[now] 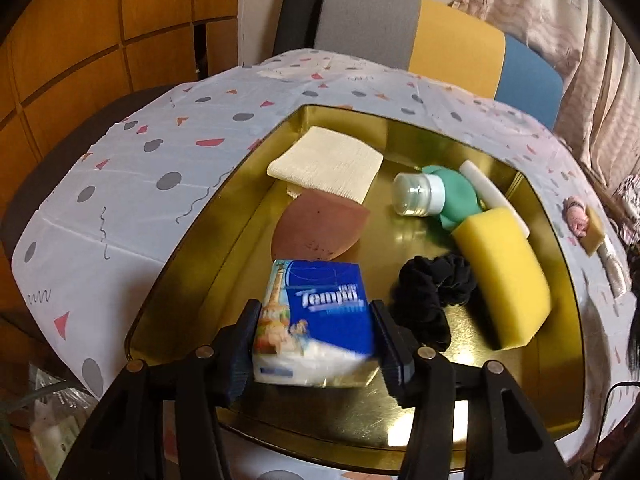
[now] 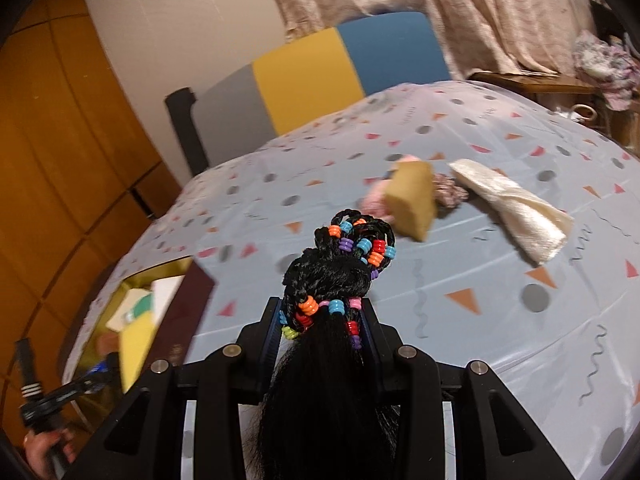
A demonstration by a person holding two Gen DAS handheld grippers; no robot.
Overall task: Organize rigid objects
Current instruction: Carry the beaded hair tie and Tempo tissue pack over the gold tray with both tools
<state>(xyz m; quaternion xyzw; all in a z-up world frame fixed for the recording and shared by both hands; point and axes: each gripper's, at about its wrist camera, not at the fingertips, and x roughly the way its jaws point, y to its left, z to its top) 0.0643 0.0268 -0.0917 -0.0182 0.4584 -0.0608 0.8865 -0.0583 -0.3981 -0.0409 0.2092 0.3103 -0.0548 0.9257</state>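
Two grippers, both clenched on something. At the bottom centre of its frame my left gripper (image 1: 314, 344) grasps a blue Tempo tissue pack (image 1: 316, 320) over the near part of the gold tray (image 1: 192, 248). Beyond it in the tray lie a black scrunchie (image 1: 430, 296), a yellow sponge (image 1: 506, 276), a brown pad (image 1: 318, 226), a green bottle (image 1: 436, 198) and a cream cloth (image 1: 326, 164). My right gripper (image 2: 320, 324) grasps a black beaded hairpiece (image 2: 340, 276) above the patterned surface (image 2: 500, 320). Farther up-frame rest a tan sponge (image 2: 412, 198) and a white folded cloth (image 2: 516, 210).
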